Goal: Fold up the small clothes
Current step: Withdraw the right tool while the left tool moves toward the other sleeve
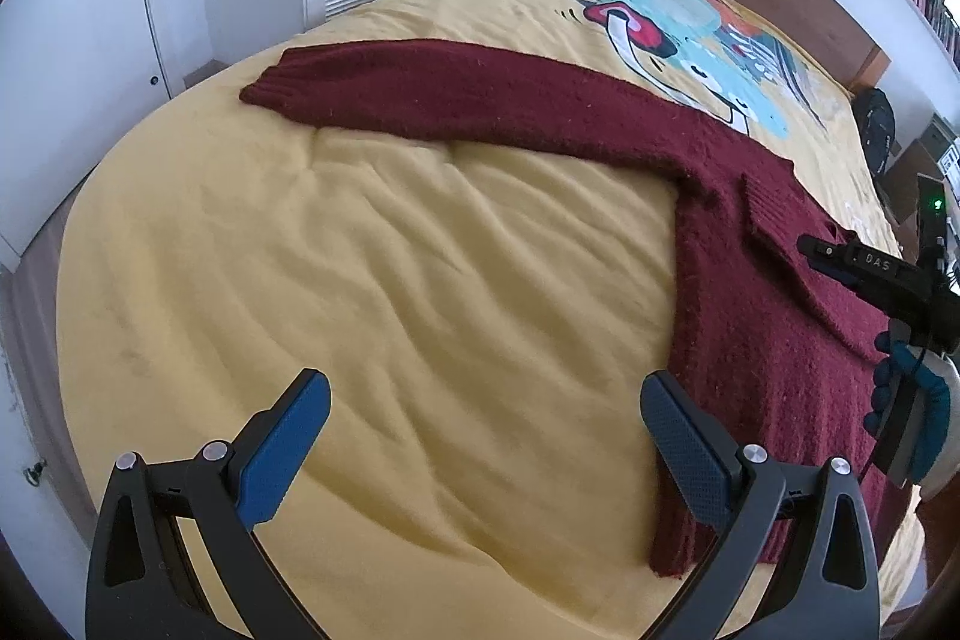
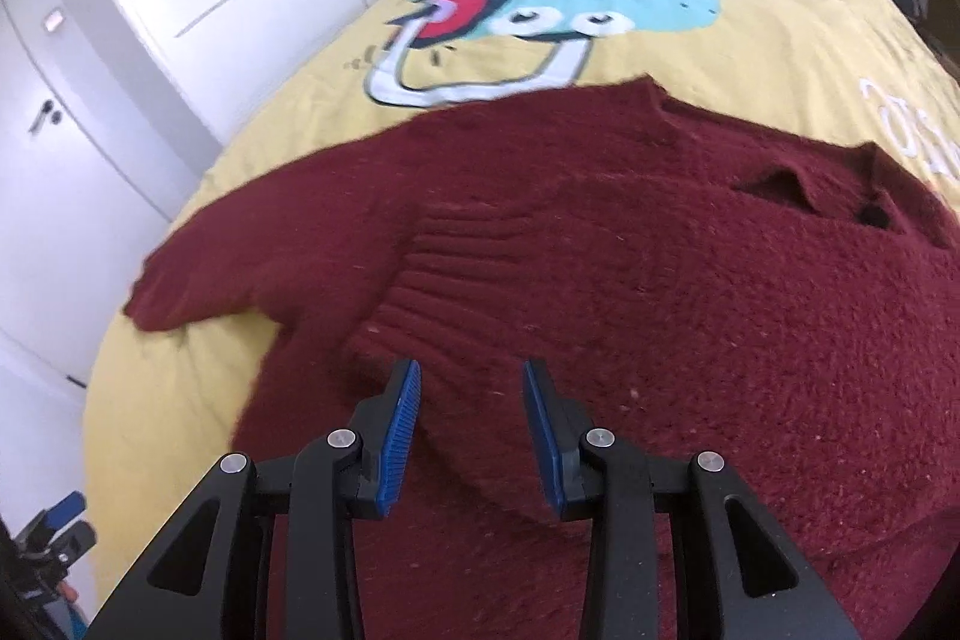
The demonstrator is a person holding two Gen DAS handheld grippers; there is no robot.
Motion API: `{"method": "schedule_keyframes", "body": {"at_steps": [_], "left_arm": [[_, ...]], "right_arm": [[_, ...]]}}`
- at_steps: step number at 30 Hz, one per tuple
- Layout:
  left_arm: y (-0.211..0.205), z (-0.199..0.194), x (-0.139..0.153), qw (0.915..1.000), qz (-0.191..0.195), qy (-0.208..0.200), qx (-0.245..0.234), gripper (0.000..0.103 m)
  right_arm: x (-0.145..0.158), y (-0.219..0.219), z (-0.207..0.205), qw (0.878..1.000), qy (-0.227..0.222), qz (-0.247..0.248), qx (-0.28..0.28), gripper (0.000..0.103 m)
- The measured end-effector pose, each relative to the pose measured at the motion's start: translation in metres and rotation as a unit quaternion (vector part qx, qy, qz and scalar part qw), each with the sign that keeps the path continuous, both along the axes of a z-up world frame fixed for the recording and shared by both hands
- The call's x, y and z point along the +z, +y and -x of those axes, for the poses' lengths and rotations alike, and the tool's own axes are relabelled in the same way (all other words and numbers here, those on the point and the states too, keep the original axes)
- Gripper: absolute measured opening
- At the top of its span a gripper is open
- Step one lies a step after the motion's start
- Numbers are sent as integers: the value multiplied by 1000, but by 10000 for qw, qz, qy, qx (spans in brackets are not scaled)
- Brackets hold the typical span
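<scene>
Maroon sweater (image 2: 630, 280) spread on the bed (image 1: 360, 280), body toward the right side, one sleeve (image 1: 432, 100) stretched out flat to the left across the yellow cover. Other sleeve folded in over the chest, ribbed cuff (image 2: 444, 250) lying on the body just ahead of the right tool (image 2: 471, 436).

Right tool partly spread, blue pads apart, nothing between them, hovering close above the folded sleeve. Left tool (image 1: 486, 436) spread wide over bare cover, near the sweater's side edge and hem, gripping nothing.

Risks from here, as judgement only:
- Loose, fuzzy knit; pads closing low likely to snag both sleeve and body layer, dragging the finished fold out of line.
- Pinching only the long sleeve's cuff likely to leave it sagging and twisted instead of flat.
- Soft, rumpled cover underneath; pads pressed deep may catch it with the sweater.
- Hem edge beside the left tool easily bunched if grabbed off-centre.
</scene>
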State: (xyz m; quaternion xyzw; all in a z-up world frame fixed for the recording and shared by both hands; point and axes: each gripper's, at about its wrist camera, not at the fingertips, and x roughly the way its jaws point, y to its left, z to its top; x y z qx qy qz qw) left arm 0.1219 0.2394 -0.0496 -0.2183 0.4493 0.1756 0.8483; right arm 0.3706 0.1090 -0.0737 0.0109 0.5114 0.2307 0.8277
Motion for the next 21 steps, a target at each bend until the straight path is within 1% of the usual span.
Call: {"method": "schedule_keyframes", "body": {"at_steps": [3, 6, 10, 13, 17, 21], "left_arm": [[4, 0, -2, 10000, 49, -6, -3, 102], [9, 1, -1, 10000, -3, -4, 42, 102], [19, 0, 0, 9999, -16, -8, 118, 102], [26, -1, 5, 9998, -82, -73, 149, 102], [40, -4, 10, 9995, -87, -124, 291, 102], [52, -3, 16, 9990, -93, -188, 392, 102]], "right_arm": [[-13, 4, 1, 9999, 117, 97, 36, 37], [-12, 10, 5, 9998, 123, 38, 122, 38], [0, 16, 14, 9995, -21, 26, 303, 37], [12, 12, 25, 9994, -152, -18, 312, 37], [26, -1, 43, 9992, -303, 20, 275, 37], [34, -28, 65, 9992, -378, 74, 64, 37]]}}
